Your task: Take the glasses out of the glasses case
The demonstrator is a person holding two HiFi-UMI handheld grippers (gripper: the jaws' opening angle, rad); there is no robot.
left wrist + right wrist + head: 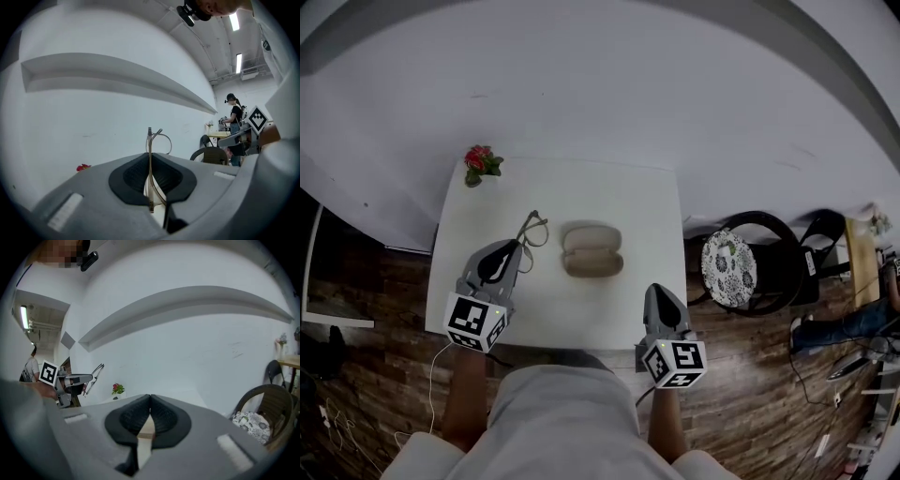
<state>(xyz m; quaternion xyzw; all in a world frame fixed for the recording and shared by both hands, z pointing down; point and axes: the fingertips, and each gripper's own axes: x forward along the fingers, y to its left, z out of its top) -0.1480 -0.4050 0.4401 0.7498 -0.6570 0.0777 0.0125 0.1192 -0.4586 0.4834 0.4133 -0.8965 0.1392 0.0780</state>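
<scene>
A pale wall (609, 84) fills the upper half of the head view, and a brick-patterned floor (375, 300) runs along the lower left and right edges. The white bench (647, 206) sits in the middle of the frame, with the person's light trousers (553, 422) at the bottom centre. To the right of the bench stands a dark chair (773, 234) with a patterned cushion (728, 267). The left claw (514, 255) is at the lower left of the bench. Its jaws are pressed together on a thin temple arm of the glasses (534, 228), whose frame stands up beyond the tips. The right claw (660, 291) is at the lower right edge of the bench, jaws closed against each other with nothing between them. It is well apart from the case. The tan glasses case (592, 250) lies at the centre of the bench, showing two rounded halves, one above the other. The glasses sit just left of the case, outside it. The right gripper view shows them raised off the bench in the left claw's grip. A small red flower (481, 162) sits at the upper left corner of the bench.
</scene>
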